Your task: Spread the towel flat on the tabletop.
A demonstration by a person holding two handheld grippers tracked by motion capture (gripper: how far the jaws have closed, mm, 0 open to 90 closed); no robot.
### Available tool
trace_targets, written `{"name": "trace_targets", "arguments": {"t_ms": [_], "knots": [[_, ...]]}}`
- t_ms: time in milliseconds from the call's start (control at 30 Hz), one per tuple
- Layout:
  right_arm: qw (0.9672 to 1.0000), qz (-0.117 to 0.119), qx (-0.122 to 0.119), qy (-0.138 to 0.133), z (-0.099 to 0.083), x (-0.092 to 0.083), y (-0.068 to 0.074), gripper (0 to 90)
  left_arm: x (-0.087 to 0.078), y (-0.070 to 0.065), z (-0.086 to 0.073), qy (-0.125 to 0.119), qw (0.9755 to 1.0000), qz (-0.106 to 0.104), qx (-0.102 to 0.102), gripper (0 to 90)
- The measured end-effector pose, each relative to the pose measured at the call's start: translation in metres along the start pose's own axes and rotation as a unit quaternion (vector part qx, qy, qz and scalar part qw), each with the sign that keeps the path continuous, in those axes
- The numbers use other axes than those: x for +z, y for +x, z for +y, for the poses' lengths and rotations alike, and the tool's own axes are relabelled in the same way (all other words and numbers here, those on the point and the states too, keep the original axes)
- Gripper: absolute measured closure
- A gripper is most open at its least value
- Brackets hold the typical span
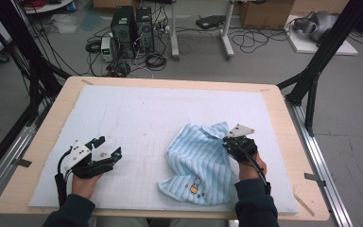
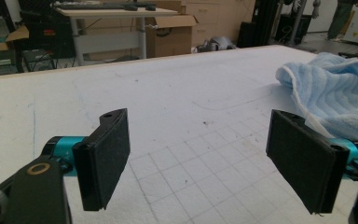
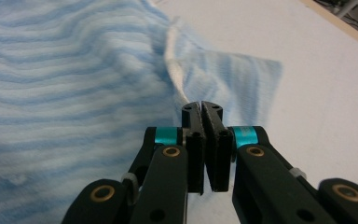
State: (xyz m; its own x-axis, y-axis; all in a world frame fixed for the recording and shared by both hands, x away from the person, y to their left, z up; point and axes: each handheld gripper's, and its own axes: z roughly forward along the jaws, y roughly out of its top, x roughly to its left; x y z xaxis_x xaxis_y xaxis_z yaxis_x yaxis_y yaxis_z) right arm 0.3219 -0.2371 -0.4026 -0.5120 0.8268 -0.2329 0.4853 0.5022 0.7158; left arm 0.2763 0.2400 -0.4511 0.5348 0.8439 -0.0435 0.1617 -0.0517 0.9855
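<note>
Near edge of the worktop (image 1: 47, 142): two hands come in from the bottom, one claw each. Left claw (image 1: 105, 147) sits over the white gridded mat (image 1: 137, 118) at the left, jaws spread wide, nothing between them; in the left gripper view its black pads (image 2: 103, 158) stand well apart over bare grid squares, with the towel off to the right. Right claw (image 1: 230, 141) is at the right, jaws clenched; in the right gripper view the claw (image 3: 202, 109) has its tips pressed together right at the towel's white hem (image 3: 176, 77), pinching the edge of the fabric there, though how much cloth is actually caught between the tips is hard to tell. The light blue striped towel (image 1: 198, 163) lies crumpled on the mat, right of centre, just beside and touching the right claw; it has a small cartoon patch (image 1: 194, 187) near its front corner, and one corner (image 1: 217, 128) is folded up toward the right claw. The towel is well apart from the left claw. Farther out the mat is bare up to the wooden rim of the worktop. Beyond that, on the floor: two black computer towers (image 1: 132, 30) with tangled cables, white desk legs (image 1: 227, 33), a cardboard box (image 1: 264, 13), and black frame struts (image 1: 326, 52) at either side.
</note>
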Motion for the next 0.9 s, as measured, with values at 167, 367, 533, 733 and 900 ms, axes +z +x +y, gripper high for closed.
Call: {"name": "trace_targets", "arguments": {"t_ms": [167,367,533,733,900], "knots": [[0.9988,-0.033,0.036,0.000,-0.013,-0.011,-0.022,87.7,0.000,0.000,0.000,0.000,1.0000,-0.001,0.002,24.2],[0.9943,-0.065,0.082,0.022,-0.035,-0.013,-0.045,87.6,0.004,0.001,0.002,0.017,0.9998,-0.010,-0.002,24.4],[0.9906,-0.081,0.105,0.033,-0.047,-0.012,-0.054,87.5,0.007,0.001,0.009,0.019,0.9996,-0.017,-0.013,24.0],[0.9864,-0.094,0.132,0.031,-0.057,-0.013,-0.061,75.0,0.024,-0.009,0.025,0.032,0.9981,-0.053,-0.005,24.1],[0.9874,-0.087,0.130,-0.025,-0.051,-0.027,-0.057,52.2,0.044,-0.021,0.037,0.038,0.9951,-0.090,0.011,24.3]]}}
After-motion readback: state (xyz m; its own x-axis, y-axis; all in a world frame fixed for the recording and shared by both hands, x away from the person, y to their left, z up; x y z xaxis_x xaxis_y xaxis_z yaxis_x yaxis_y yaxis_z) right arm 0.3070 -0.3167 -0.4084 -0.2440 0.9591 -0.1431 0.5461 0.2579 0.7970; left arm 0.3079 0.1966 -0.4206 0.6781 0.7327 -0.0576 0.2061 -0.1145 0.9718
